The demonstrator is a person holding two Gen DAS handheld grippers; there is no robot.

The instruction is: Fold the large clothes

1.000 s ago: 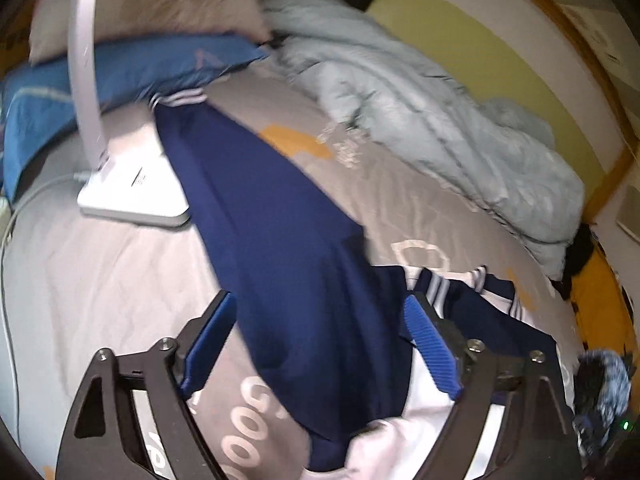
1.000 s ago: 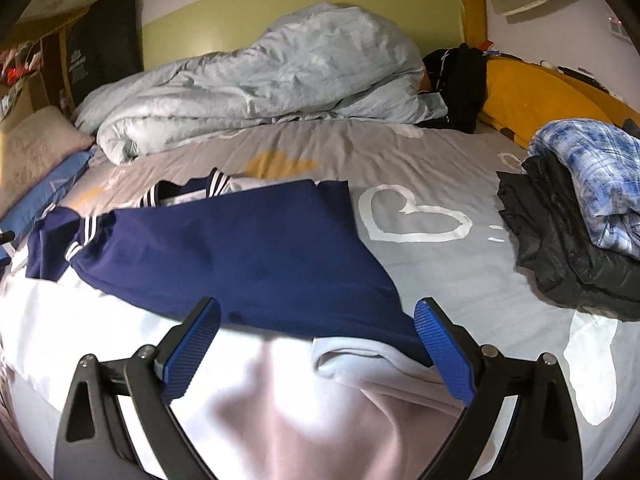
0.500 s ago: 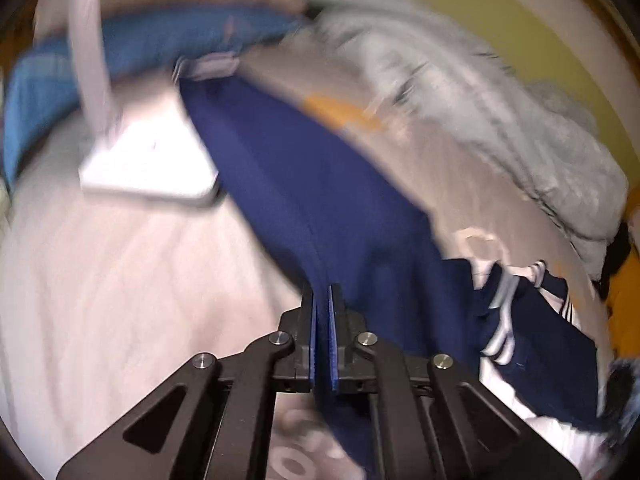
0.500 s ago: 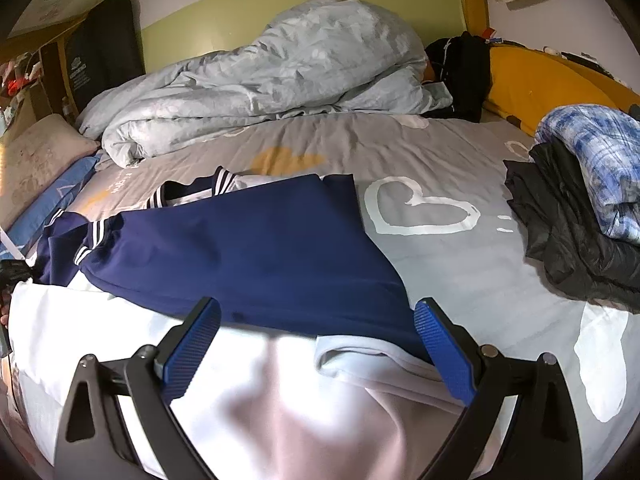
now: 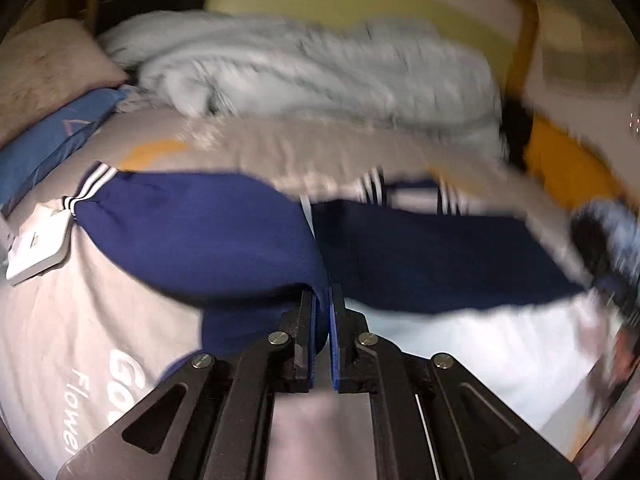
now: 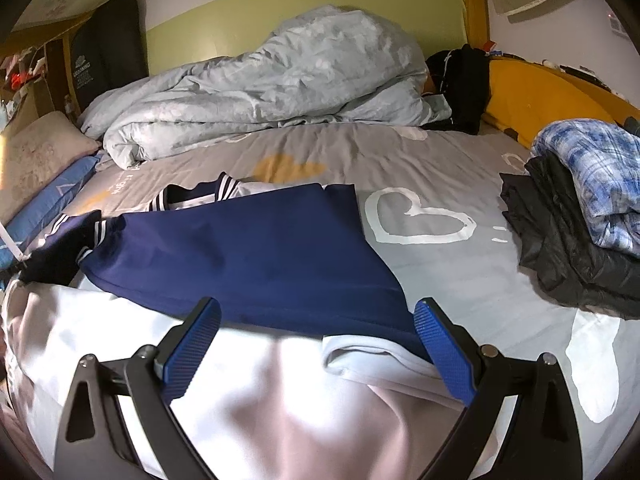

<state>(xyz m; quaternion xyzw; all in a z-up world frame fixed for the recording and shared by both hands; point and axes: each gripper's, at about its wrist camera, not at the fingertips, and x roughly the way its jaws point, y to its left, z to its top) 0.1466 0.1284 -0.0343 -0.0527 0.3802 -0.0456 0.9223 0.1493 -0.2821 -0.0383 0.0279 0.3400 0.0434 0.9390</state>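
Swung across the bed (image 6: 440,168), left claw (image 5: 322,304) now pinches the navy sleeve (image 5: 192,232); sleeve's length trails leftward from it. Jersey body (image 6: 248,248) lies ahead of the spread, empty right claw (image 6: 316,344).

Two low wrist views across one bed (image 6: 440,168), shared duvet (image 5: 320,76) behind.

my left gripper (image 5: 322,332) is a black frame with triangular cut-outs, silver screws at the pivots and thin blue ribbed pads (image 5: 333,344) on its fingers. my right gripper (image 6: 316,350) matches it: black arms, silver screws, blue ribbed pads (image 6: 444,354) with a fine grid texture.
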